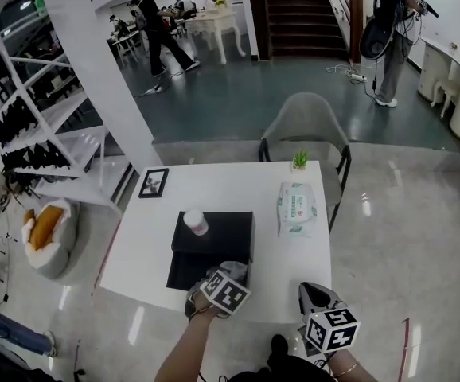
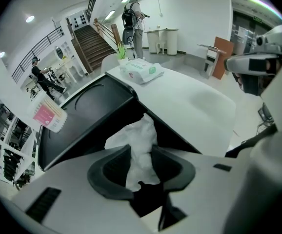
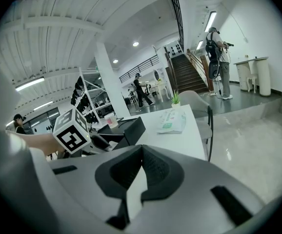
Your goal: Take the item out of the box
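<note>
As the head view looks down on the white table [image 1: 294, 253], the left gripper [image 1: 230, 275] sits at the near edge of the open black box [image 1: 214, 233]. It is right over the crumpled white item [image 1: 235, 267]. The right gripper [image 1: 313, 294] hangs by the table's near right corner, well apart from the box.

In the left gripper view, the item rises out of the box's opening, below the tilted lid. Its long axis runs straight ahead, away from the jaws. The jaws stand partway closed, with both pads pressing on its near end.

In the right gripper view, the jaws meet at their tips with nothing between them. The box lies ahead and to the left.

The left gripper is clearly the nearer one, so the lift likely goes up and back, clear of the lid.
</note>
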Action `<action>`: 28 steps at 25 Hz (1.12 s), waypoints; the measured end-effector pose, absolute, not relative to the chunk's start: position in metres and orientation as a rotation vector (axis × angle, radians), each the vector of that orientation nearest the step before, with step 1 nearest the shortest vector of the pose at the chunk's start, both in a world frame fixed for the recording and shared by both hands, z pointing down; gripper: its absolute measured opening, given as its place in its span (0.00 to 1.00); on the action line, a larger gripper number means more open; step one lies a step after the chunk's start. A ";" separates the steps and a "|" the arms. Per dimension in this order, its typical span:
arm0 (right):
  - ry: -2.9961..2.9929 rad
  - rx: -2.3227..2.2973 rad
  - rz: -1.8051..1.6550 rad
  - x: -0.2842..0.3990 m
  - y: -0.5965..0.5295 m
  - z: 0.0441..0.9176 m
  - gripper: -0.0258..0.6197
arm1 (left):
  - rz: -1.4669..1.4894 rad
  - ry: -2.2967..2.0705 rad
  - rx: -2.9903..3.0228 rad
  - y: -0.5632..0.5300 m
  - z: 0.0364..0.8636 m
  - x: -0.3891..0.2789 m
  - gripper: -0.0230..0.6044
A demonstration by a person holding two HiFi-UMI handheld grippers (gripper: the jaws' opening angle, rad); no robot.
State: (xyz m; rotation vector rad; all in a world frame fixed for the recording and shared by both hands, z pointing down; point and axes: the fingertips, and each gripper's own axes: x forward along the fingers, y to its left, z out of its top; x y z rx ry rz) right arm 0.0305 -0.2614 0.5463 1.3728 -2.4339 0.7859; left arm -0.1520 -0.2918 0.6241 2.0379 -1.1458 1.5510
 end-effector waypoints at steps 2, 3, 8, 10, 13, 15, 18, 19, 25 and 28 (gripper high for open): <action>-2.434 1.370 0.785 0.030 -0.260 0.545 0.04 | 1.548 -1.167 2.045 -0.291 0.619 -0.154 0.24; -2.434 1.368 0.784 0.029 -0.259 0.544 0.04 | 1.544 -1.179 2.050 -0.290 0.615 -0.154 0.24; -2.441 1.357 0.784 0.027 -0.256 0.542 0.04 | 1.549 -1.226 2.067 -0.289 0.601 -0.155 0.24; -2.446 1.352 0.782 0.025 -0.255 0.541 0.04 | 1.556 -1.236 2.078 -0.288 0.595 -0.155 0.24; -2.452 1.346 0.777 0.024 -0.254 0.540 0.04 | 1.534 -1.263 2.102 -0.287 0.586 -0.152 0.24; -2.455 1.344 0.773 0.024 -0.254 0.540 0.04 | 1.507 -1.284 2.117 -0.288 0.580 -0.149 0.24; -2.460 1.340 0.769 0.023 -0.254 0.541 0.04 | 1.449 -1.311 2.134 -0.288 0.573 -0.147 0.23; -2.461 1.339 0.769 0.022 -0.254 0.541 0.04 | 1.426 -1.319 2.136 -0.287 0.571 -0.147 0.23; -2.465 1.332 0.763 0.021 -0.252 0.538 0.04 | 1.302 -1.375 2.148 -0.281 0.558 -0.147 0.23; -2.468 1.326 0.759 0.019 -0.250 0.536 0.04 | 1.225 -1.404 2.155 -0.278 0.550 -0.147 0.23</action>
